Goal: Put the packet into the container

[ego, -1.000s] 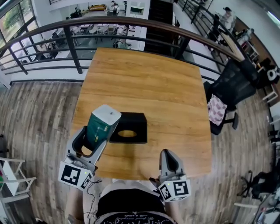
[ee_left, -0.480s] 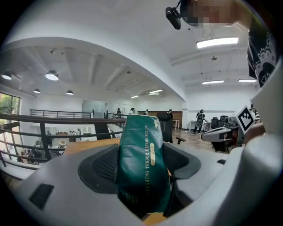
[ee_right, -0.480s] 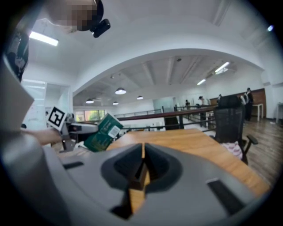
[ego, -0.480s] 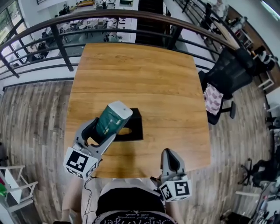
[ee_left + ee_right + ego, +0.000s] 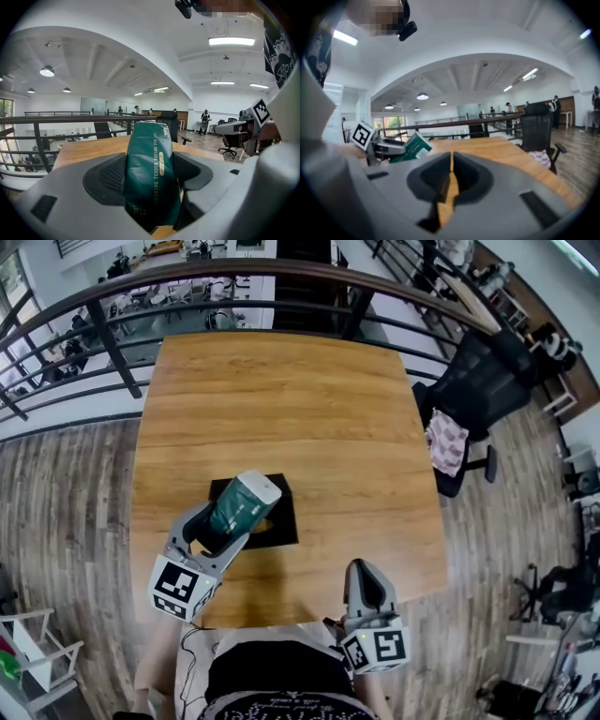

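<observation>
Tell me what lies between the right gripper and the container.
Only bare table, seen in the head view between the right gripper and the container.

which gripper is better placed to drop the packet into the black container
Left. The left gripper is shut on the green packet, held over the black container. The right gripper is shut and empty, at the near edge of the table.

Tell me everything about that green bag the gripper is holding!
The packet is a dark green, soft-looking bag with a white upper end and gold lettering along its side. The left gripper is shut on its lower part, with one jaw on each side. The packet is tilted above the black container. Whether the two touch cannot be told.
</observation>
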Tool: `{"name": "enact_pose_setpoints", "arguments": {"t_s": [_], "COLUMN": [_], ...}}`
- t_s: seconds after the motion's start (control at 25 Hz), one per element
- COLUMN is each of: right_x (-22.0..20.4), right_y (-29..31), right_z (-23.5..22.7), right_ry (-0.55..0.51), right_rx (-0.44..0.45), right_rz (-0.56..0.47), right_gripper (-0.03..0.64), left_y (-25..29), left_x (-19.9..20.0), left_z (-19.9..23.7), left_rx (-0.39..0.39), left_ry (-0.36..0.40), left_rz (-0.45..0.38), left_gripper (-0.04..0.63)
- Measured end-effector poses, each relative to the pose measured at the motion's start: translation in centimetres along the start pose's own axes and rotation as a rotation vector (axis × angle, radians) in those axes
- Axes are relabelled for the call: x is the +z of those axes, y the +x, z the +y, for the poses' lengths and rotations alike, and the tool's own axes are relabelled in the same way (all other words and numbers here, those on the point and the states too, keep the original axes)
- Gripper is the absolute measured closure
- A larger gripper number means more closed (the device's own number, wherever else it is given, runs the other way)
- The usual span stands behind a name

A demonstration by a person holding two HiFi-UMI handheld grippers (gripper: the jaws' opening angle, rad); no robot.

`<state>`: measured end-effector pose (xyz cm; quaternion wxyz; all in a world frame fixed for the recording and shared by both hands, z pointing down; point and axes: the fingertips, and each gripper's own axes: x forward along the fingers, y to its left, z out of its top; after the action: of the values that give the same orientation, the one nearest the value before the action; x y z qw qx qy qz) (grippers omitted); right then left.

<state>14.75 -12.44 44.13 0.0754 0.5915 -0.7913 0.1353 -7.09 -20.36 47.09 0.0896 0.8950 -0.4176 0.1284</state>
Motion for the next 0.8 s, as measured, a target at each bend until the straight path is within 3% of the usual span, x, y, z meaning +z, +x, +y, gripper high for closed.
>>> {"name": "enact_pose_setpoints", "arguments": {"t_s": [0.24, 0.8], "right_x": [-0.3, -0.4], "right_y": [0.3, 0.8], "right_z": [-0.3, -1.1], "right_ry": [0.001, 0.007], "right_rx": [-0.011, -0.016], "right_rz": [0.011, 0.021], "right_gripper": [0.577, 0.577], "left_y": [1.2, 3.6], "left_x": [-1.4, -4.3], "left_z": [-0.1, -1.5], "left_rx": [-0.023, -0.108], "left_ry": [0.014, 0.159], "left_rz": [0.032, 0.117], "left_gripper": [0.253, 0.252]}}
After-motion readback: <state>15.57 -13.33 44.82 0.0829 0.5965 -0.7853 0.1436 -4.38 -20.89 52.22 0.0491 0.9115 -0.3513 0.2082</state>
